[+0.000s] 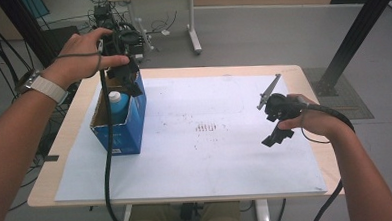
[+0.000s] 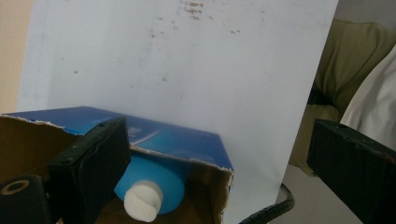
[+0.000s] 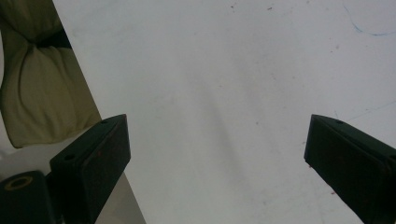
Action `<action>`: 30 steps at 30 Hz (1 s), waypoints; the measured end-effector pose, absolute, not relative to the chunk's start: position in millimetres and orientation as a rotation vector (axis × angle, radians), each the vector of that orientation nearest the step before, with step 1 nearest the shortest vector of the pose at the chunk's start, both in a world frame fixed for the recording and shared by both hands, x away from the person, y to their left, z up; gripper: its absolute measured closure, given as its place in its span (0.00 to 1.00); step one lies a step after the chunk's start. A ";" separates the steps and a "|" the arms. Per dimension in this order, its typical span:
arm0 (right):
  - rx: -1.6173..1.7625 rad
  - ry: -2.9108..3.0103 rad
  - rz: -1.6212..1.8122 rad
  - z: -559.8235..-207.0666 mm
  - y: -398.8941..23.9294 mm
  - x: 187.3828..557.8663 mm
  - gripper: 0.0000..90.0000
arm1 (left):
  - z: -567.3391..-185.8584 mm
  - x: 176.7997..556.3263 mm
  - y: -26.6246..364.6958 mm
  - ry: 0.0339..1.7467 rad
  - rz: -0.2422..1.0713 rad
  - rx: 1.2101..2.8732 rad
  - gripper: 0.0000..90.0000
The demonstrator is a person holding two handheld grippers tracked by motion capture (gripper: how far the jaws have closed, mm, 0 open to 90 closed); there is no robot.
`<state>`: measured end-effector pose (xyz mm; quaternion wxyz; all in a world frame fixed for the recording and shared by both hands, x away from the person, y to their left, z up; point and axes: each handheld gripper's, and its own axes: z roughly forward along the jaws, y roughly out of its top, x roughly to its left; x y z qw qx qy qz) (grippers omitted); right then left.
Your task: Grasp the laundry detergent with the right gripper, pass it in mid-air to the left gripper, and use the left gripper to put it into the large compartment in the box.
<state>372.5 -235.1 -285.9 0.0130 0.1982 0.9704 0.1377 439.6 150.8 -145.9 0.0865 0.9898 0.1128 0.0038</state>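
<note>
- The blue bottle stands inside the open blue box at the left of the tabletop, white cap uppermost.
- The left gripper hangs just above the box's far end, fingers spread wide and holding nothing; the bottle lies directly below and slightly nearer.
- Its long axis runs roughly upright, tilted a little, the cap pointing up toward those fingers.
- The right gripper, fingers spread and empty, hovers well apart over the white sheet at the right, so the left hand is nearer.
</note>
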 end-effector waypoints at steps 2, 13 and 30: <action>0.621 3.024 0.426 -286.2 -235.7 372.3 0.08 | -146.7 439.0 150.2 0.327 0.015 2.947 0.07; 0.618 3.023 0.437 -286.9 -236.4 371.2 0.08 | -150.7 435.8 146.8 0.303 0.013 2.939 0.07; 0.619 3.020 0.438 -286.8 -236.7 371.4 0.08 | -156.5 430.2 142.4 0.260 0.022 2.945 0.08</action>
